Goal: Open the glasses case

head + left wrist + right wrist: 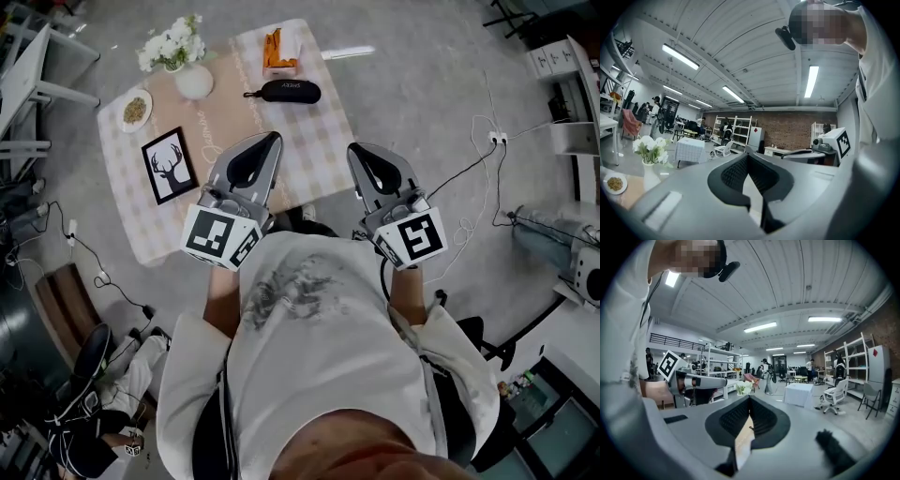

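The black glasses case lies shut on the far side of a small table with a checked cloth, seen in the head view. Both grippers are held level in front of the person's chest, over the table's near edge and well short of the case. The left gripper points toward the case, its jaws closed together with nothing between them; its own view shows the tips meeting. The right gripper is to the right of it, also shut and empty. Neither gripper view clearly shows the case.
On the table stand an orange box, a white vase of flowers, a plate of food and a framed deer picture. Cables trail over the floor to the right, white shelving beyond them.
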Tool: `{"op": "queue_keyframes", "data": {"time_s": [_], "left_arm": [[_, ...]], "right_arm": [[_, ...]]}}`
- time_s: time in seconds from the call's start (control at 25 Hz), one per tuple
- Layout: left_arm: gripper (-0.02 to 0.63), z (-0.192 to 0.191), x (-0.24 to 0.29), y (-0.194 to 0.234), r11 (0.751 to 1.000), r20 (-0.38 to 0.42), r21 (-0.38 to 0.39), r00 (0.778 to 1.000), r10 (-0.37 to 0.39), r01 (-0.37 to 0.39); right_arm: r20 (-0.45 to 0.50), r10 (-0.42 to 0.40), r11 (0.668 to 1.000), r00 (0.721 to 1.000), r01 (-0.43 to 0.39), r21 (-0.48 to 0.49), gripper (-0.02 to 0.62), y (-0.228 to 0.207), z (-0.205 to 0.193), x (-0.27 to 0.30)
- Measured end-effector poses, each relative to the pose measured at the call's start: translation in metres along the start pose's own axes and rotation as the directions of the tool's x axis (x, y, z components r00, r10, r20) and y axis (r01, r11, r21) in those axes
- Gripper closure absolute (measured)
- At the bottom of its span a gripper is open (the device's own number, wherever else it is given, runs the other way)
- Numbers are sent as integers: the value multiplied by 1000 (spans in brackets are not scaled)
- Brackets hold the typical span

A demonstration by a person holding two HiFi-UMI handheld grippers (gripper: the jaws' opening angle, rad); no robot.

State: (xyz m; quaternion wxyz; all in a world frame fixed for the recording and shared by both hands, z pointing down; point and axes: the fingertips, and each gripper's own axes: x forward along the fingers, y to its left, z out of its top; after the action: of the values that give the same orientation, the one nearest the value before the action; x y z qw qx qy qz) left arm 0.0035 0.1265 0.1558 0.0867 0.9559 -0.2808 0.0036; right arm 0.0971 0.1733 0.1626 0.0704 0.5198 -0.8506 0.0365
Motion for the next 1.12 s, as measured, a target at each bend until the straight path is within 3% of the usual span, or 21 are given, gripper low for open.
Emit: {"op": "queue_keyframes", "data": {"time_s": [0.44,0.84,1.12], "left_arm": [[604,-13,28,53,999,-23,-32,1000,-20,19],[604,-40,51,77,994,-77,-81,994,-78,72],[604,-64,67,88,991,-128,-122,990,-63,48]], "right_arm": [[-75,-24,1000,997,25,10,580,-22,-17,55],[-116,-53,998,992,57,33,578,-45,-45,91],[-171,-31,999,985,38,36,578,-69,-71,113]]}}
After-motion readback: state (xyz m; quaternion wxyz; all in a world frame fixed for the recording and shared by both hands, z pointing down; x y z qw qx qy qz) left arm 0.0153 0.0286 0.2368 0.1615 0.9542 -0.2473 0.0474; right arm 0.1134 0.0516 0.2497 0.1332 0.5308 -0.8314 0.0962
